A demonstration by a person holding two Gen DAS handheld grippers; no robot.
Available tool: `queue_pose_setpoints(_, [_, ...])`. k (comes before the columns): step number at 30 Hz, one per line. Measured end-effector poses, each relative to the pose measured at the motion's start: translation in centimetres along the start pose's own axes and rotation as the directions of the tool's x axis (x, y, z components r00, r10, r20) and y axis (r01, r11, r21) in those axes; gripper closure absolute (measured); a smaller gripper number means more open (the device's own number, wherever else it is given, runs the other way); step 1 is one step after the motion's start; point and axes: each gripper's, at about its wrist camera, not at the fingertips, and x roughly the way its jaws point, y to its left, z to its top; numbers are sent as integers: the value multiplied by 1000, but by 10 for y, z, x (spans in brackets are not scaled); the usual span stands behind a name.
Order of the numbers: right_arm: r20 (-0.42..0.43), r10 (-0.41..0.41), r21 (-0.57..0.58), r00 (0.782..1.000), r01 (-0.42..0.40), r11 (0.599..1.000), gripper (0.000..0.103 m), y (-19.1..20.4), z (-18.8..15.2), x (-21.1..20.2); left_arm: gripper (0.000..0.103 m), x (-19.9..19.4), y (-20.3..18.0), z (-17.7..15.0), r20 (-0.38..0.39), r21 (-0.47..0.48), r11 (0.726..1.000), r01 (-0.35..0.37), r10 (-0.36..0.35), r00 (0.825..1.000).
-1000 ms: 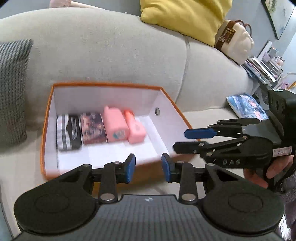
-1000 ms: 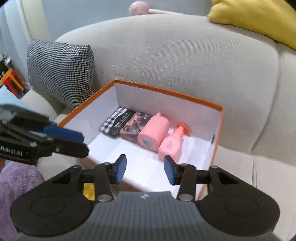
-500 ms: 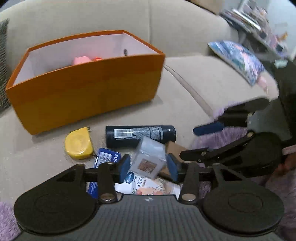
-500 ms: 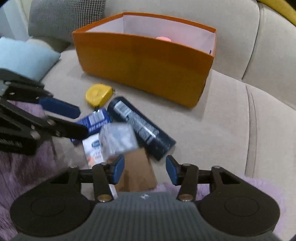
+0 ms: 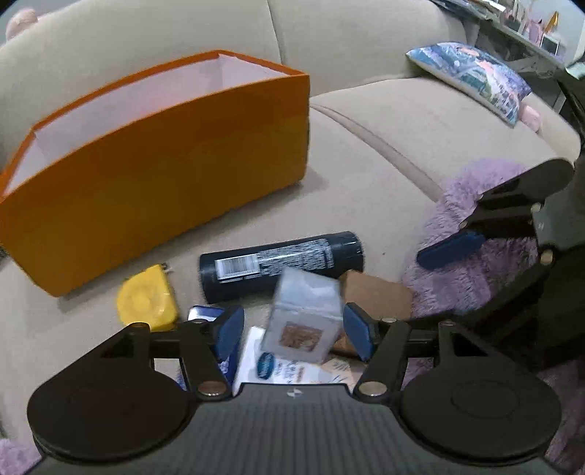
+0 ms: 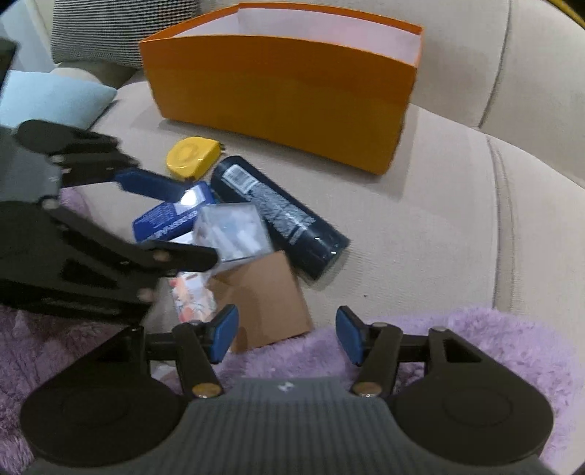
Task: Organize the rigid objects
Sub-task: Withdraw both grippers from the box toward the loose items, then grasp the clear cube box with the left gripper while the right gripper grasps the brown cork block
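Left gripper [image 5: 293, 331] jaws, just widened, bracket the clear box [image 5: 305, 313], ungripped. Right gripper [image 6: 286, 335] jaws, also opening, hold nothing. Box could be toppled if clipped.

I'm in a home living room, working on a beige upholstered sofa [image 6: 457, 204] with a houndstooth cushion [image 6: 109, 33] and a pale blue pillow [image 6: 47, 98] at one end and a printed pillow [image 5: 475, 76] at the other. A fluffy purple throw [image 6: 457, 347] lies over the seat edge, and cluttered shelves [image 5: 530, 33] stand beyond the armrest.
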Motion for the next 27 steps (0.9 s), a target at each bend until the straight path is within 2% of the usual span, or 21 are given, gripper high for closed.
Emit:
queue_pose_setpoints(3, [-15,1,-25,1000,-2,1000,41,5,1,5,35,8,3,3,-13,-47,998,35,-35,999])
queue_pose_setpoints(6, [-32,-7,-54,999,5,999,41,10,3,9,45,11,2,3,-16,-56,998,29,-30,999])
queue_pose_setpoints(16, [-76,-56,-144,996,44,989,35,28,8,27,46,-5,16,-8,-8,-136,990,25,-26,1000])
queue_pose_setpoints(21, [-96,-71,-159,993,55,986,40,33,11,36,46,-13,23,-17,-18,-168,986,16,-19,1000])
queue_pose_setpoints(27, [-117,-93,-186,989,70,980,40,36,13,45,46,-13,28,-21,-34,-185,983,24,-30,999])
